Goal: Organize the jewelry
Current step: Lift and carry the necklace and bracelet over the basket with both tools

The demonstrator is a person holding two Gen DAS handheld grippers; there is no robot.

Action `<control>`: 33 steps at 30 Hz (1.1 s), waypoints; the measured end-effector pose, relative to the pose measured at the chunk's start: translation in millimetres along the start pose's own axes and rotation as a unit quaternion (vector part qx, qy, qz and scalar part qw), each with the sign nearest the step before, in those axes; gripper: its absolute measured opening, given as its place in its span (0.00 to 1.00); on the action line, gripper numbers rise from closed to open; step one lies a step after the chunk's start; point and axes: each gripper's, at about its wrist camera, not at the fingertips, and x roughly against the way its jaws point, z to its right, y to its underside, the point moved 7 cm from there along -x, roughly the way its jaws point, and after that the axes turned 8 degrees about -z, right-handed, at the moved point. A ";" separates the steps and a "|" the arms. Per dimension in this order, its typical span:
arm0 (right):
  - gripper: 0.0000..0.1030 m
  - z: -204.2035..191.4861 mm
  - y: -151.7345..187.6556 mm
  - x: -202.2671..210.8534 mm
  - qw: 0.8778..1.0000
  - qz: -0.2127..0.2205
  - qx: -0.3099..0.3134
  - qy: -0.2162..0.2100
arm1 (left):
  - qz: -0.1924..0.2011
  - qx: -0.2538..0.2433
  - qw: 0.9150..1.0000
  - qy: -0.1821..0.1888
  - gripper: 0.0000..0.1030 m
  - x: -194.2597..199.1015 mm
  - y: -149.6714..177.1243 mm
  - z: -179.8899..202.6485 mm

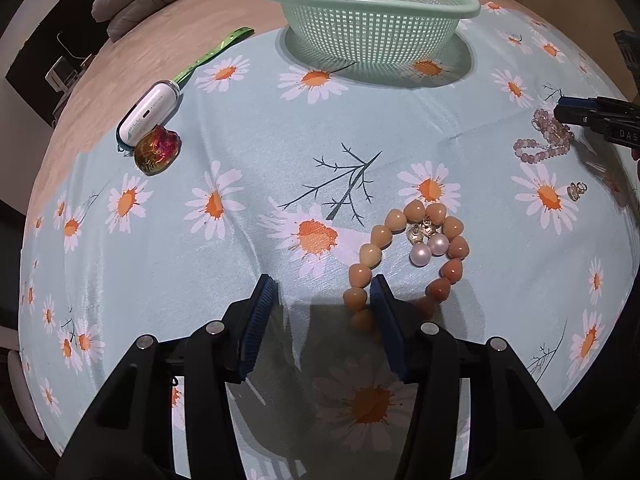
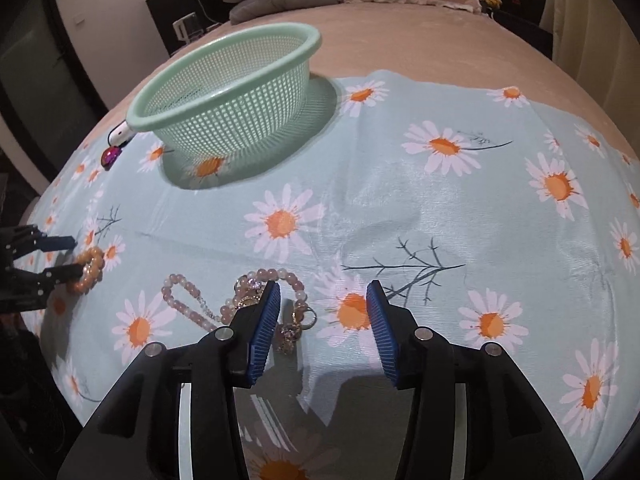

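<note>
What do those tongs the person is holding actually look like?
Both look alike: the left tongs and right tongs have glossy black plastic arms with round silver bolt heads, ending in two flat fingers faced with ribbed blue pads. No cables show.

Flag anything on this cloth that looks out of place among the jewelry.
One thing stands out: a white gadget with a green strap lies at the cloth's far left edge, beside an iridescent heart-shaped trinket. It is no jewelry. The green basket stands upright; nothing looks spilled or broken.
</note>
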 end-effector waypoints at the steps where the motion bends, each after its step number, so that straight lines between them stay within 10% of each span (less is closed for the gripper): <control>1: 0.41 -5.7 0.7 -4.0 1.000 -0.005 0.016 0.015 | 0.000 0.001 1.000 0.001 0.51 -0.3 0.2 -0.1; 4: 0.06 -20.2 3.1 -9.7 0.995 -0.010 0.066 0.073 | 0.000 0.003 1.000 0.003 0.51 -1.5 -1.4 -1.2; 8: 0.06 -20.5 5.9 -4.0 0.996 -0.009 0.053 0.078 | 0.004 0.012 1.000 0.029 0.40 1.3 -0.3 -0.3; 10: 0.05 -15.9 4.8 11.3 0.998 0.007 0.032 0.053 | 0.004 0.024 0.998 0.065 0.12 4.5 4.1 -1.1; 33: 0.06 -38.4 -52.4 191.0 0.983 0.139 0.093 0.079 | 0.075 -0.011 0.997 0.023 0.12 103.4 -18.0 -13.8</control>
